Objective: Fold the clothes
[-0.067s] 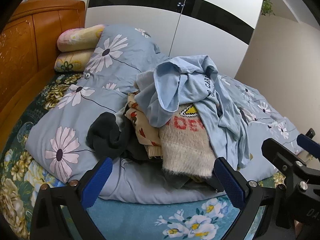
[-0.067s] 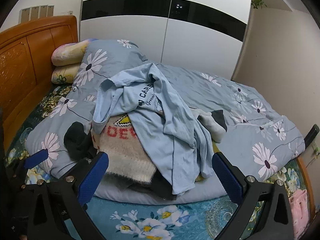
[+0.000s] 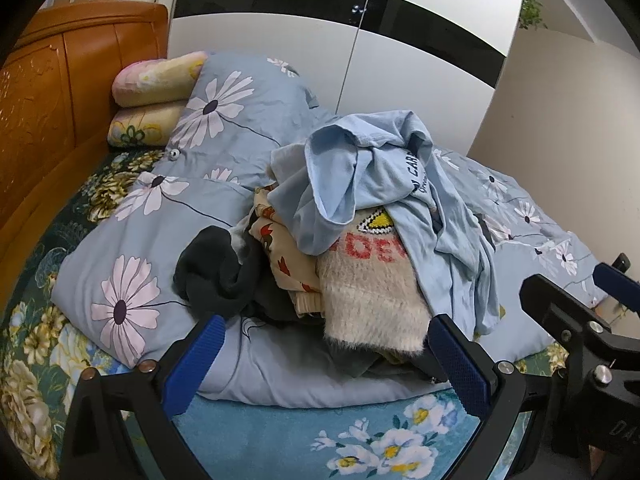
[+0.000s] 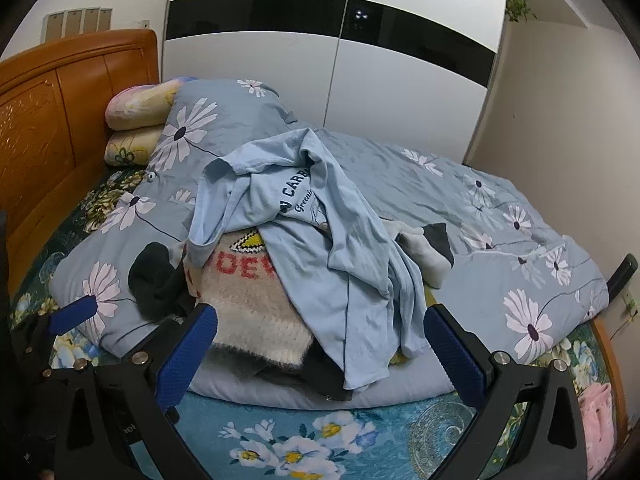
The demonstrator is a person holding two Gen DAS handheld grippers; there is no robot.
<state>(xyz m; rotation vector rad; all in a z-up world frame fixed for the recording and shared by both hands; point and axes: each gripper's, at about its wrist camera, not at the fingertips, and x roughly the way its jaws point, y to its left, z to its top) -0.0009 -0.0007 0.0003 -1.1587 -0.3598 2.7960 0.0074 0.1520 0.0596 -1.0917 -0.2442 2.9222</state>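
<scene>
Hardly anything has changed for you since a moment ago. Your left gripper (image 3: 324,360) and right gripper (image 4: 320,352) have barely drifted, jaws as wide apart, the clothes pile (image 3: 360,240) framed the same.

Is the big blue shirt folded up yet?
No. The blue shirt lies crumpled and draped over the clothes pile.
</scene>
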